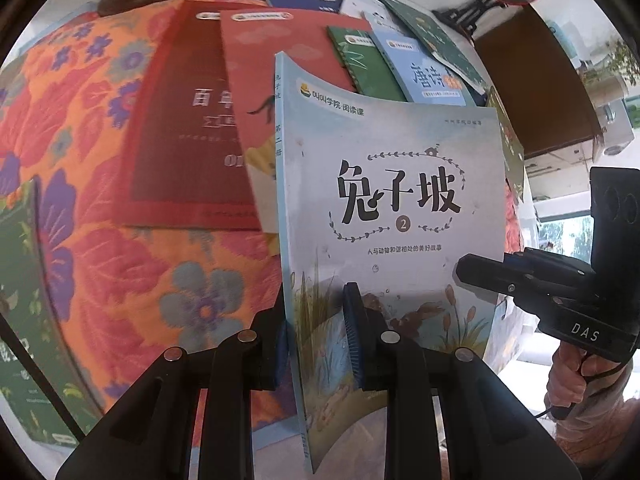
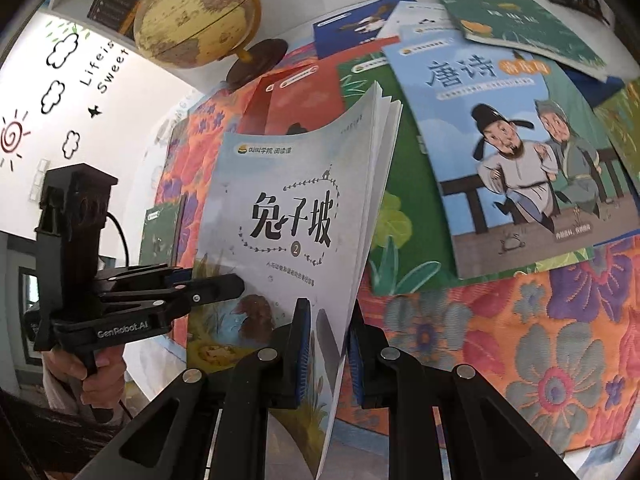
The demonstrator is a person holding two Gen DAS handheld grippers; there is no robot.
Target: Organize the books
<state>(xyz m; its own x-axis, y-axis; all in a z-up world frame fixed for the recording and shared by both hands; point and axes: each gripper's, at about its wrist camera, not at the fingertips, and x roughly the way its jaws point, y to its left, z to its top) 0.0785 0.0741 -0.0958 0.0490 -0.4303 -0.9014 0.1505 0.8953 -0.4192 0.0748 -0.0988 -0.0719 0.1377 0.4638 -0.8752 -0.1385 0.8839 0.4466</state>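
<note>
I have the pale book [image 1: 396, 216] lifted off the desk [image 2: 520, 320], upright, with both claws clenched on it: my left gripper [image 1: 320, 344] pinches its lower edge near the spine, and my right gripper [image 2: 330, 344] pinches the lower edge at the open-page side. Behind it, other books lie flat toward the desk's far edge: a red book [image 1: 180, 120], a blue poetry book [image 2: 512, 152] and a green book [image 2: 520, 28]. A globe [image 2: 192, 12] stands at the far left corner.
</note>
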